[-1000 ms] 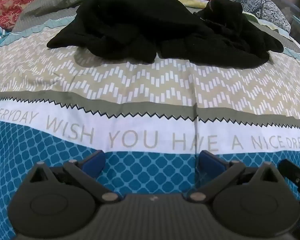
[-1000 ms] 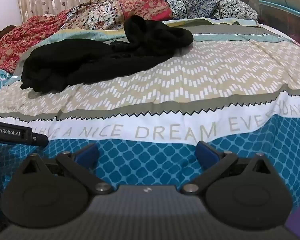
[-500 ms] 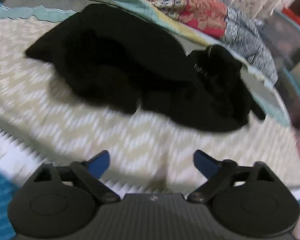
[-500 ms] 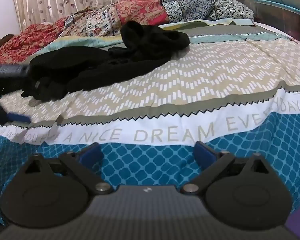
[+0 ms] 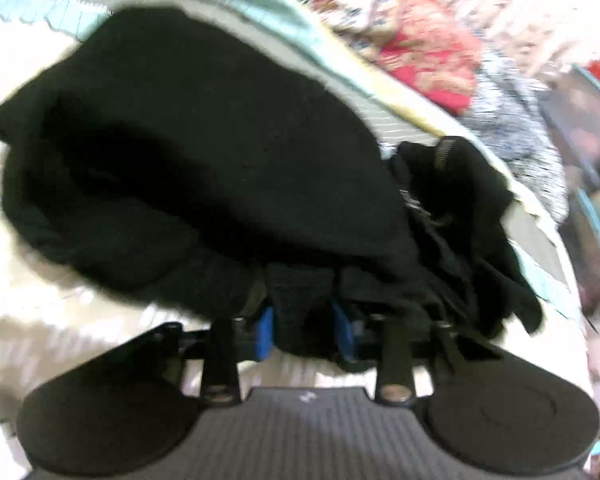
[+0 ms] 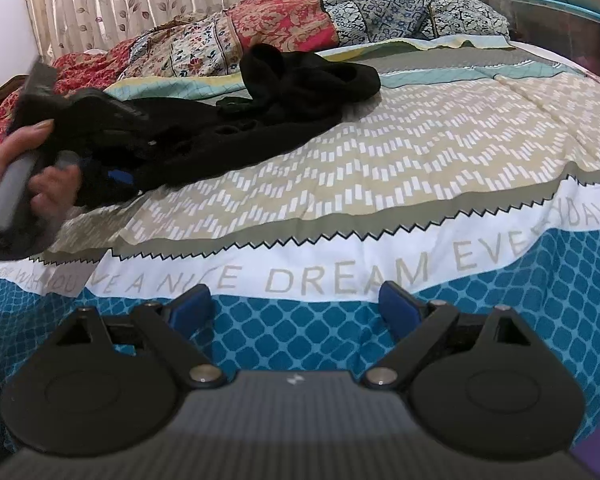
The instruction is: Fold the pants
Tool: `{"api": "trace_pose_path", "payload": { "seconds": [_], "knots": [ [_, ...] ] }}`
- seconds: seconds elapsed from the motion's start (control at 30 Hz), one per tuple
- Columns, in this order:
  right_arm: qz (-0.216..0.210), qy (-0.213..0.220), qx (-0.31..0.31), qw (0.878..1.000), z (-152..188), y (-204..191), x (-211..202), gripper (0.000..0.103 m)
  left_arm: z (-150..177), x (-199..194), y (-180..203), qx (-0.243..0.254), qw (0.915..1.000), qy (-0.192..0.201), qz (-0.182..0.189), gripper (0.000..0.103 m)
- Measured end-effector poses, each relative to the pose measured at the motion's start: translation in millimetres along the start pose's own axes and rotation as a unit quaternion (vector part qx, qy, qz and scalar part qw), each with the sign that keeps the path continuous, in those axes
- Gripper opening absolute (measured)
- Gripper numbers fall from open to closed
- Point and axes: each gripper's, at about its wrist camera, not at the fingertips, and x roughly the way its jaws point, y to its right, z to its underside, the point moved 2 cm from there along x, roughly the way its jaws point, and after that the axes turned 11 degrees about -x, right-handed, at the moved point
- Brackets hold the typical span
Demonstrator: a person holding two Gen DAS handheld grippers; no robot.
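- The pants [image 5: 204,168] lie crumpled in a black heap on the bed [image 6: 440,152], toward its far side, in front of the pillows [image 6: 284,28].
- The left gripper [image 5: 303,322] is at the near edge of the heap; its jaws are closing, with a bunch of black cloth between the blue pads [image 5: 265,332], which look pressed against it.
- The right gripper [image 6: 294,304] hangs over the blue-patterned near part of the bed, well apart from the pants, its jaws wide apart and empty.
- Step in hand, as I judge it: take hold of the heap so it can be pulled out flat before any folding.
- To do it well:
  - Let the jaws finish closing before lifting, so the cloth does not slip.
  - A thick bunch is caught, not a single edge; a waistband or hem would give better control, so a re-grip may be needed.
  - Bring the right gripper to a second point on the pants and spread them between both.
- The left wrist view is blurred but close: it shows cloth between the pads and a ribbed strip [image 5: 444,152], perhaps a waistband, on the right of the heap.
- The right wrist view is sharp and wide: it shows the whole heap, the bare bed free for laying it out, and the hand [image 6: 24,168] holding the left gripper at the heap's left end.
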Motion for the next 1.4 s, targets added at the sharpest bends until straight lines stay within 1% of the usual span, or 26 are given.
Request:
{"api": "trace_pose_path", "payload": {
  "seconds": [0.03, 0.1, 0.17, 0.2, 0.23, 0.3, 0.4, 0.5, 0.57, 0.63, 0.7, 0.73, 0.77, 0.8, 0.83, 0.87, 0.9, 1.0, 1.03, 1.07, 1.17, 1.23, 1.27, 1.3, 1.33, 1.4],
  "knots": [
    [0.001, 0.000, 0.000, 1.000, -0.6, -0.5, -0.5, 0.093, 5.7, -16.1, -5.7, 0.012, 0.9999, 0.004, 0.011, 0.008],
    [0.007, -0.001, -0.001, 1.000, -1.6, -0.5, -2.2, 0.088, 14.1, -48.2, -23.4, 0.020, 0.9989, 0.003, 0.042, 0.008],
    [0.008, 0.002, 0.001, 1.000, -3.7, 0.9, -4.8, 0.079, 22.1, -84.4, -45.9, 0.021, 0.9981, 0.004, 0.058, 0.008],
    [0.003, 0.003, 0.003, 1.000, -5.9, 2.4, -6.9, 0.070, 28.4, -103.9, -58.2, 0.025, 0.9979, 0.009, 0.059, 0.008],
    [-0.003, 0.003, 0.005, 1.000, -8.5, 3.1, -8.4, 0.063, 30.7, -121.4, -72.1, 0.022, 0.9980, 0.011, 0.059, 0.008],
    [-0.011, 0.005, 0.006, 1.000, -15.6, 3.1, -11.9, 0.056, 36.9, -155.2, -100.2, -0.004, 0.9982, 0.019, 0.057, 0.007],
    [-0.007, 0.022, -0.017, 1.000, -34.7, -2.7, -18.0, 0.055, 41.4, -195.7, -144.2, -0.055, 0.9964, 0.036, 0.053, 0.002],
    [0.005, 0.045, -0.050, 0.998, -58.5, -7.8, -17.4, 0.055, 33.7, -233.7, -180.8, -0.074, 0.9922, 0.100, 0.005, 0.002],
    [0.020, 0.053, -0.063, 0.996, -73.3, -6.6, -9.7, 0.055, 29.5, -241.0, -203.2, -0.108, 0.9887, 0.104, -0.002, 0.002],
    [0.038, 0.058, -0.074, 0.995, -91.7, 2.2, 6.1, 0.055, 26.7, -232.3, -214.1, -0.144, 0.9861, 0.082, 0.004, 0.002],
    [0.042, 0.060, -0.108, 0.991, -110.7, 4.3, 23.2, 0.056, 27.4, -216.0, -208.4, -0.135, 0.9890, 0.060, 0.009, 0.006],
    [0.037, 0.056, -0.144, 0.987, -120.1, 0.4, 33.8, 0.056, 27.2, -204.8, -200.3, -0.125, 0.9912, 0.044, 0.011, 0.022],
    [0.027, 0.048, -0.192, 0.980, -128.9, -8.3, 46.6, 0.056, 26.3, -193.1, -192.0, -0.117, 0.9927, 0.026, 0.013, 0.051],
    [0.018, 0.042, -0.242, 0.969, -135.1, -18.1, 57.7, 0.056, 24.5, -180.2, -181.9, -0.109, 0.9938, 0.009, 0.017, 0.063],
    [0.011, 0.039, -0.301, 0.953, -140.5, -30.6, 69.8, 0.056, 22.0, -168.0, -171.3, -0.100, 0.9947, -0.002, 0.025, 0.074],
    [0.007, 0.036, -0.356, 0.934, -142.2, -42.0, 79.9, 0.056, 21.1, -155.9, -160.5, -0.090, 0.9953, -0.013, 0.032, 0.075],
    [0.005, 0.033, -0.417, 0.908, -142.9, -54.8, 91.4, 0.057, 18.6, -143.7, -150.5, -0.082, 0.9956, -0.027, 0.038, 0.075],
    [-0.002, 0.034, -0.592, 0.805, -134.4, -87.5, 119.3, 0.057, 20.2, -122.4, -136.5, -0.081, 0.9932, -0.054, 0.064, 0.078],
    [-0.019, 0.028, -0.622, 0.782, -133.6, -93.8, 125.5, 0.056, 18.6, -115.3, -134.8, -0.082, 0.9921, -0.061, 0.072, 0.079],
    [-0.044, 0.015, -0.633, 0.773, -137.0, -98.7, 132.1, 0.056, 20.5, -108.1, -131.5, -0.083, 0.9916, -0.064, 0.076, 0.079],
    [-0.099, -0.048, -0.610, 0.784, -151.4, -101.5, 159.1, 0.055, 24.0, -94.0, -128.3, -0.089, 0.9913, -0.064, 0.072, 0.075],
    [-0.085, -0.086, -0.593, 0.796, -153.8, -97.6, 183.8, 0.055, 32.5, -92.2, -131.4, -0.093, 0.9915, -0.060, 0.069, 0.067],
    [-0.079, -0.114, -0.571, 0.809, -156.2, -91.3, 198.4, 0.055, 32.2, -90.9, -130.7, -0.095, 0.9914, -0.057, 0.069, 0.057],
    [-0.078, -0.116, -0.550, 0.824, -159.8, -85.5, 203.9, 0.055, 31.7, -90.3, -131.1, -0.095, 0.9916, -0.054, 0.069, 0.046],
    [-0.080, -0.112, -0.523, 0.841, -166.7, -79.0, 205.9, 0.047, 31.8, -89.7, -130.9, -0.095, 0.9915, -0.054, 0.070, 0.032],
    [-0.075, -0.115, -0.468, 0.873, -186.5, -66.0, 204.1, 0.012, 27.1, -92.0, -134.8, -0.110, 0.9896, -0.053, 0.076, 0.022]
  ]
}}
